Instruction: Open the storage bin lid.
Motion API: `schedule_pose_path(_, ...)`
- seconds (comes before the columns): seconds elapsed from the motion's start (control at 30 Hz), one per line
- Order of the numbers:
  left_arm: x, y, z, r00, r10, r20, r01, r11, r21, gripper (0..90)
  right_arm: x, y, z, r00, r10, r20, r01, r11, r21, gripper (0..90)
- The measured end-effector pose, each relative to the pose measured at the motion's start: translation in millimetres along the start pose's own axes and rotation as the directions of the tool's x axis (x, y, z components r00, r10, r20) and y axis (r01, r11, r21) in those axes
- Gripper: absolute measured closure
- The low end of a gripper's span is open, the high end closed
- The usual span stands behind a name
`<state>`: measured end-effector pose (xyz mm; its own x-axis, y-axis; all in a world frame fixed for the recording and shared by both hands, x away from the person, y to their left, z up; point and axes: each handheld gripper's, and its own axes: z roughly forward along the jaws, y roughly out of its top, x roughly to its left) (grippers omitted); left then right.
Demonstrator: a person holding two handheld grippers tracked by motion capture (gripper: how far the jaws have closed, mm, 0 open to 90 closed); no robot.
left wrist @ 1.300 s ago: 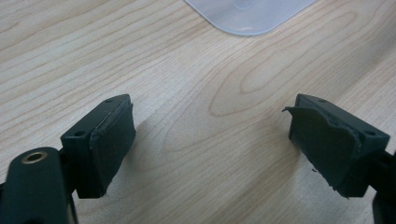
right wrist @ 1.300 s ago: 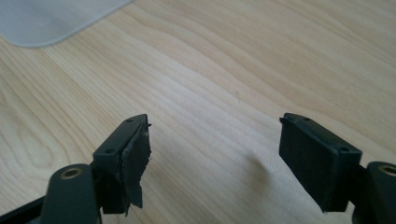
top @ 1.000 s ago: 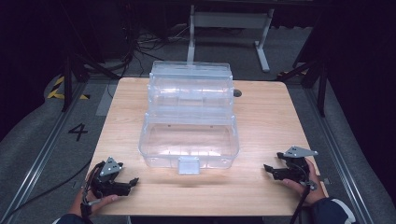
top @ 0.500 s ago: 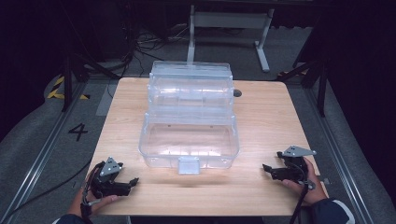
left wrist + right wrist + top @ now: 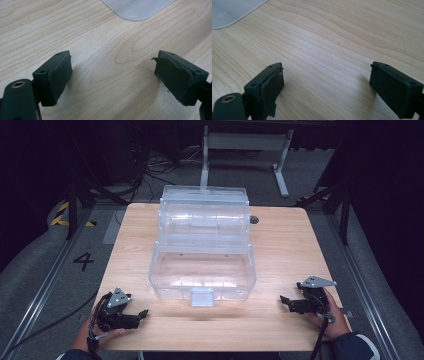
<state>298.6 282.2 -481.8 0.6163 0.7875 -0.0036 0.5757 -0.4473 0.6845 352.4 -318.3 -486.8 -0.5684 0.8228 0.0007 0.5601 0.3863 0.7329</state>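
Observation:
A clear plastic box stands in the middle of the wooden table, its lid tilted up at the back and a small latch at its front. My left gripper rests near the table's front left corner, open, its jaws pointing right toward the box. My right gripper lies near the front right corner, open, pointing left. In the left gripper view the gripper holds nothing, with a box corner ahead. The right gripper is likewise bare over wood, the box corner at upper left.
A small dark knob sits on the table just right of the box's back. Behind the table stands a white frame among cables. Floor rails run along both sides, with a "4" mark at left.

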Motion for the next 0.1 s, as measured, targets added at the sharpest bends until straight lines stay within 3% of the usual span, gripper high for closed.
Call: schedule_pose_path(0.1, 0.3, 0.3, 0.4, 1.0, -0.002, -0.005, 0.002, 1.0, -0.002, 14.8, 0.5, 0.0, 0.0, 1.0, 0.003, 0.003, -0.003, 1.0, 0.0, 12.2)
